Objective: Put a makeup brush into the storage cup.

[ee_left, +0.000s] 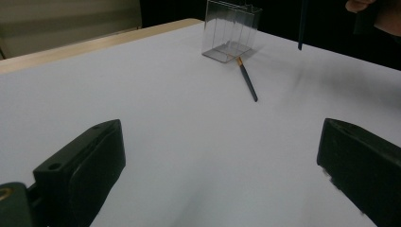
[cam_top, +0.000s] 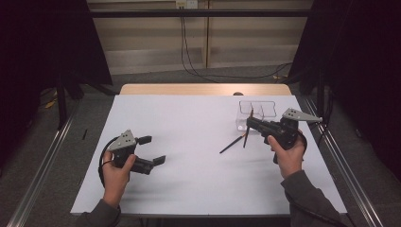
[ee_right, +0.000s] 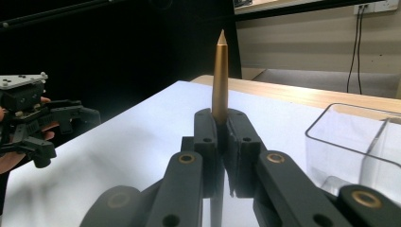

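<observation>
The right claw (cam_top: 251, 124) sits at about three o'clock on the white worktop (cam_top: 198, 142), clamped on a dark pen (cam_top: 248, 130) that stands nearly upright between its pads, its gold tip (ee_right: 221, 71) pointing up in the right gripper view. Just beyond it, toward two o'clock, stands a clear plastic box (cam_top: 257, 113) with compartments. A second dark pen (cam_top: 232, 143) lies flat on the worktop just left of the held one, its far end close to the box. The left claw (cam_top: 152, 149) hovers at about eight o'clock, spread wide apart, holding nothing.
</observation>
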{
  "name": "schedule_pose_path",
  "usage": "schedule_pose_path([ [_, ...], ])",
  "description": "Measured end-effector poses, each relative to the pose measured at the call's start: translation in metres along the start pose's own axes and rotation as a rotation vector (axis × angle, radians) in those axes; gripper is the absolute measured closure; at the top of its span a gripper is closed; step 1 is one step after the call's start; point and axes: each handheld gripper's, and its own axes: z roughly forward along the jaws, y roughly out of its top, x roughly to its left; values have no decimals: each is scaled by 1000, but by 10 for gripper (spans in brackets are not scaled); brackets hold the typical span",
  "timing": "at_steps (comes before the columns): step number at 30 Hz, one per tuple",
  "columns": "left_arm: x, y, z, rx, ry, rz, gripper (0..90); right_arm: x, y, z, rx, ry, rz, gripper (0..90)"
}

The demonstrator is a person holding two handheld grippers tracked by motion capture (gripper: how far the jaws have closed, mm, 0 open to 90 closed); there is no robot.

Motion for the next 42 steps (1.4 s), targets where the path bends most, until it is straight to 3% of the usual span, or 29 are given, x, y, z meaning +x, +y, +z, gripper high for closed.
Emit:
schedule_pose_path([
  [7, 1, -2, -2, -1, -6, -6, 17, -7, 6, -6, -4, -26, -14, 844],
  [24, 2, -6, -7, 25, 24, -1, 17, -21, 19, -13, -16, -66, -28, 844],
  [42, 1, -6, -7, 25, 11, 7, 15, -35, 33, -13, -17, -110, -56, 843],
])
